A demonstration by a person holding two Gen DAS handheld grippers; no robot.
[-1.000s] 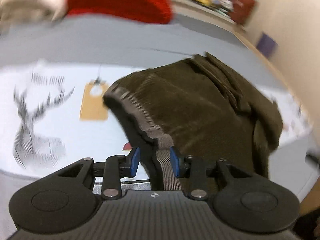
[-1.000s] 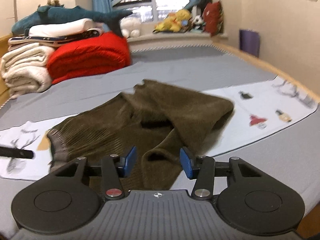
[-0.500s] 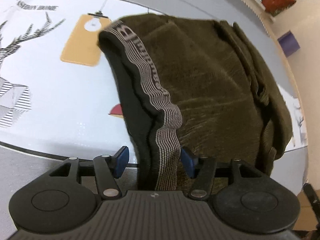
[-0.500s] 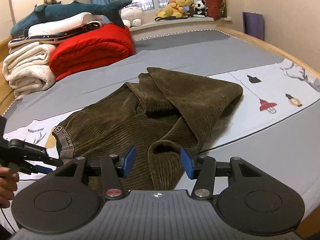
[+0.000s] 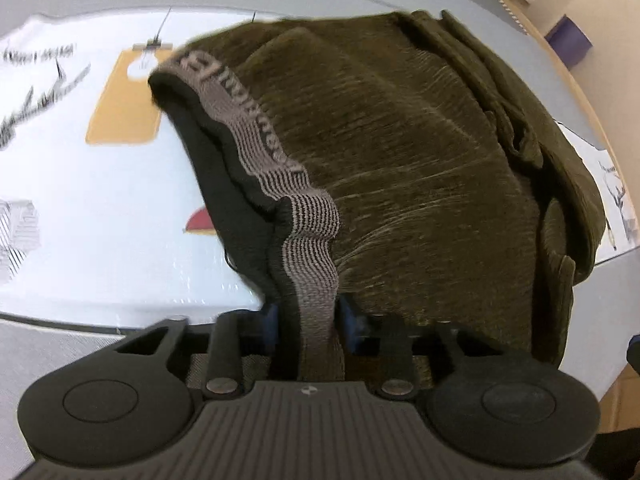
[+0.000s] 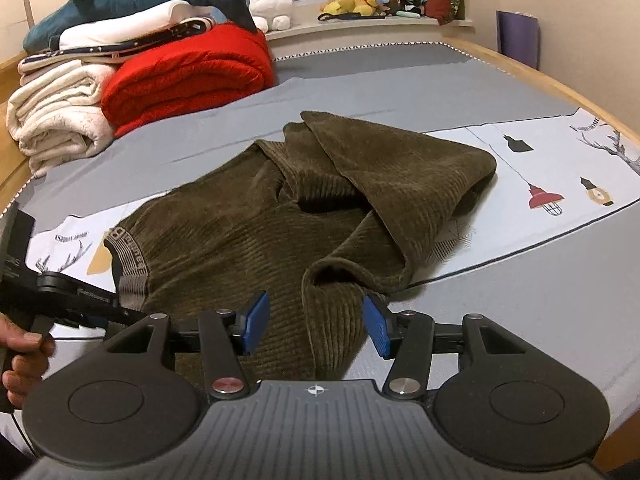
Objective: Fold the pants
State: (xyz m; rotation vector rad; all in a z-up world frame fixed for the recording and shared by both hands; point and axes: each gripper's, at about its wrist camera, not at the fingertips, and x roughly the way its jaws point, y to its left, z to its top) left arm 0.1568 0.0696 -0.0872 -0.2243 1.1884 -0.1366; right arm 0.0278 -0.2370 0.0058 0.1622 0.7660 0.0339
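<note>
The bed [image 6: 400, 76] is taken as the landmark; one pair of olive corduroy pants [image 6: 320, 208] is spread crumpled on its near half, over the printed sheet [image 6: 552, 168], with the legs bunched and crossed toward the far side; the step in hand is judged to be the taking of the waistband [image 5: 280, 160] at its near end. The left gripper [image 5: 308, 320] is seen closing on that grey band, which lies between its blue pads; both layers are best caught deep in the jaws before any lift, so that the band is not let slip. The right gripper [image 6: 316, 322] is held released over the near leg hem, nothing pinched; a firm hold there would be needed too. Counted: one bed; one pants; two grippers; one stack of folded bedding [image 6: 120, 80] at the far-left corner of the bed.
</note>
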